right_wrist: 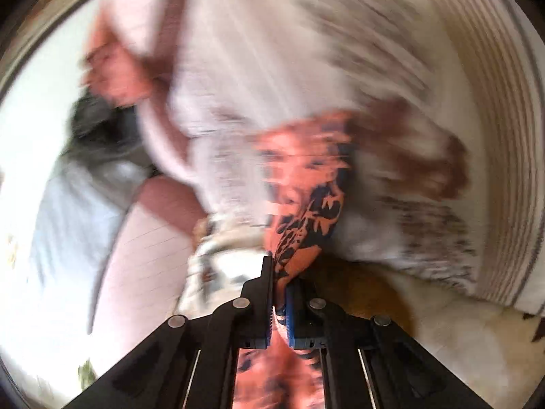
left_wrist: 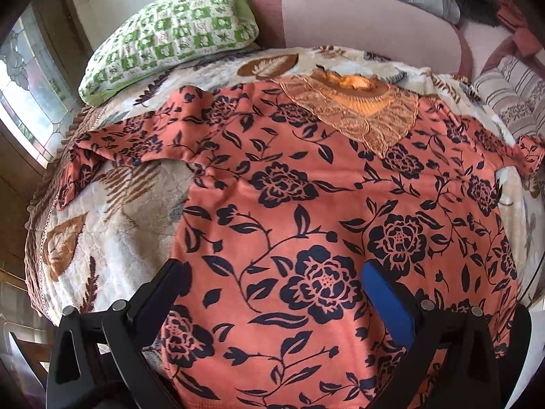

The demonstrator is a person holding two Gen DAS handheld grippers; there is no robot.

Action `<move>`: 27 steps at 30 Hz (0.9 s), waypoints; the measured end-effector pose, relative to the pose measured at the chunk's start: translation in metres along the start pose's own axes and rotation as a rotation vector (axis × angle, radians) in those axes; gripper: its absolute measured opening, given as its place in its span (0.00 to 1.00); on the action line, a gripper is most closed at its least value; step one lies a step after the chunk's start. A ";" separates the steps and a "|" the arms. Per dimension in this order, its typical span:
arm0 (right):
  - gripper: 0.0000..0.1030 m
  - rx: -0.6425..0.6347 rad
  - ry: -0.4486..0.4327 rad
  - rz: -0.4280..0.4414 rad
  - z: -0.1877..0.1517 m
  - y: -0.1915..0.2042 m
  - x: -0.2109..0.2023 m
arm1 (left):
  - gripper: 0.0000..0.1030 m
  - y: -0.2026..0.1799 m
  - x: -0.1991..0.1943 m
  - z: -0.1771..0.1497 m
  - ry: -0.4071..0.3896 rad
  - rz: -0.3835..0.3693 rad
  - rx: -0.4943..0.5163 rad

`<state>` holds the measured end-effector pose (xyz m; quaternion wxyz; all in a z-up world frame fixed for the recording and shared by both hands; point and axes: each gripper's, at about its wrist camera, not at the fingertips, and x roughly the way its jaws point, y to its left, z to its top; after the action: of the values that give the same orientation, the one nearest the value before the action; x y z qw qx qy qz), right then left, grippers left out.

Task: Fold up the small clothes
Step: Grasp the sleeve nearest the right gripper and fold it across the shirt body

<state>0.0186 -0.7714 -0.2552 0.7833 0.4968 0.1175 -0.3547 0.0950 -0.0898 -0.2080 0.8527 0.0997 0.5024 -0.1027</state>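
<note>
An orange top with dark flower print and a lace collar lies spread flat on a leaf-patterned blanket, both sleeves stretched out. My left gripper hovers over its lower part, jaws wide apart, nothing between them. In the blurred right wrist view, my right gripper is shut on a bunched strip of the same orange top, which runs up and away from the closed fingers.
A green checked pillow lies at the far left of the bed. A pink headboard stands behind. Striped cushions sit at the right. A window is at the left.
</note>
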 end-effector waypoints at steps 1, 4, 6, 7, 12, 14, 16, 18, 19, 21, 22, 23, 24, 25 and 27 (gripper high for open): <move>0.05 -0.022 0.003 0.026 -0.001 0.011 -0.007 | 1.00 0.004 -0.004 -0.001 -0.009 -0.005 -0.008; 0.05 -0.099 0.025 0.150 -0.013 0.063 -0.033 | 1.00 0.018 -0.019 -0.005 -0.042 -0.009 -0.039; 0.05 -0.173 0.048 0.217 -0.029 0.103 -0.046 | 1.00 0.029 -0.031 -0.007 -0.064 -0.012 -0.063; 0.05 -0.202 0.059 0.239 -0.037 0.118 -0.051 | 1.00 0.035 -0.037 -0.009 -0.077 -0.014 -0.077; 0.06 -0.415 0.183 0.354 -0.129 0.211 -0.075 | 1.00 0.072 -0.074 -0.025 -0.147 -0.018 -0.141; 0.06 -0.505 0.253 0.383 -0.184 0.240 -0.083 | 1.00 0.086 -0.084 -0.033 -0.161 0.001 -0.148; 0.06 -0.604 0.322 0.395 -0.246 0.260 -0.091 | 1.00 0.103 -0.092 -0.041 -0.169 0.027 -0.167; 0.05 -0.688 0.408 0.392 -0.304 0.270 -0.089 | 1.00 0.118 -0.098 -0.048 -0.171 0.046 -0.195; 0.05 -0.733 0.452 0.384 -0.332 0.270 -0.085 | 1.00 0.127 -0.102 -0.051 -0.174 0.050 -0.215; 0.06 -0.831 0.538 0.346 -0.380 0.268 -0.075 | 1.00 0.140 -0.109 -0.056 -0.189 0.049 -0.251; 0.06 -0.896 0.625 0.306 -0.413 0.260 -0.069 | 1.00 0.144 -0.113 -0.059 -0.198 0.049 -0.266; 0.09 -0.925 0.703 0.280 -0.434 0.254 -0.065 | 1.00 0.149 -0.118 -0.063 -0.213 0.046 -0.281; 0.09 -0.953 0.809 0.234 -0.458 0.244 -0.059 | 1.00 0.150 -0.121 -0.065 -0.222 0.046 -0.284; 0.10 -0.968 0.860 0.192 -0.472 0.234 -0.058 | 1.00 0.150 -0.122 -0.068 -0.225 0.047 -0.282; 0.10 -0.980 0.875 0.185 -0.476 0.226 -0.060 | 1.00 0.148 -0.122 -0.070 -0.221 0.047 -0.271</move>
<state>0.2072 -0.2778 -0.2938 0.8258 0.1895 0.5295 0.0428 0.0191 0.0800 -0.1240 0.9106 -0.0164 0.4122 -0.0242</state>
